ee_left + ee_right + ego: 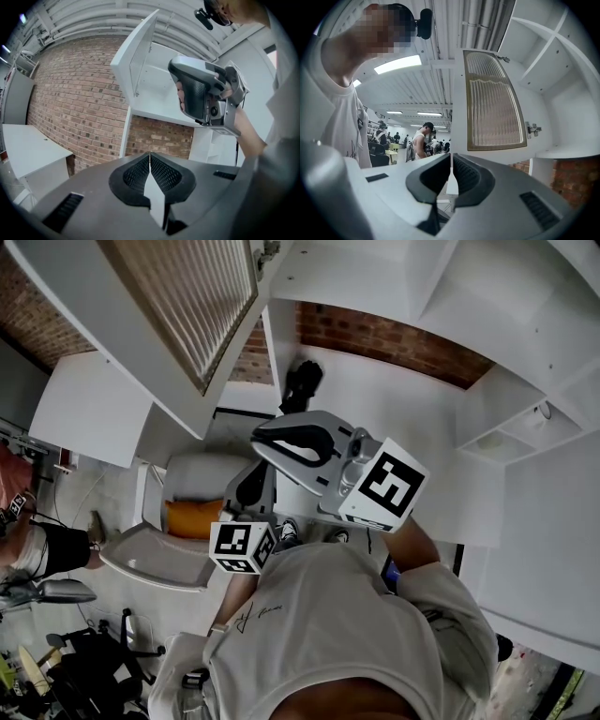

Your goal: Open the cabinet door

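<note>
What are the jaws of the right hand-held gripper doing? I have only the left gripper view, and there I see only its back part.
Observer: The right hand-held gripper is shut, and nothing is between its jaws.
Operator: I see the cabinet door from its edge. What is its panel like?
Observer: The cabinet door has a ribbed glass panel in a white frame, and it stands swung open.
Operator: What lies under the door, below my picture?
Observer: The head view shows an orange cushion on what looks like a white chair.
</note>
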`<action>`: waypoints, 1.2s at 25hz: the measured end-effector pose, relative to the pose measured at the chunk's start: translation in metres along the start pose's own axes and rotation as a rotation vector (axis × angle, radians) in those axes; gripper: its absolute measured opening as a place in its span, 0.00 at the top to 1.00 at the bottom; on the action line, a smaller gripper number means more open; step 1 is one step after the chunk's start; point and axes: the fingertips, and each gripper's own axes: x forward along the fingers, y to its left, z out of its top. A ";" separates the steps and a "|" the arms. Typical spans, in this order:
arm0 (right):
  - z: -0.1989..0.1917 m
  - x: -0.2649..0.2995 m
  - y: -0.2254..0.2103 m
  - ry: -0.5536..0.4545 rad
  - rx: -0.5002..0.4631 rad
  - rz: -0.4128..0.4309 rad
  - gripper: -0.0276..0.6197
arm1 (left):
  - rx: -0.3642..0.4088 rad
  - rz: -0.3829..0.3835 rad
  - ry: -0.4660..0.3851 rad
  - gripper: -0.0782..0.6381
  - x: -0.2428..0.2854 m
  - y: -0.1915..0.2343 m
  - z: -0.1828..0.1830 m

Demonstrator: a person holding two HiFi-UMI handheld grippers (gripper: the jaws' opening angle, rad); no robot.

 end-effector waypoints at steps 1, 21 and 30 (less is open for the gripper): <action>0.000 -0.001 -0.001 0.002 -0.001 -0.007 0.90 | -0.001 -0.003 0.000 0.87 0.001 0.000 0.000; -0.011 -0.044 -0.019 0.026 0.012 -0.160 0.90 | 0.003 -0.144 0.033 0.87 0.025 -0.036 -0.004; -0.025 -0.068 -0.031 0.051 0.030 -0.254 0.90 | 0.014 -0.210 0.047 0.87 0.038 -0.050 -0.005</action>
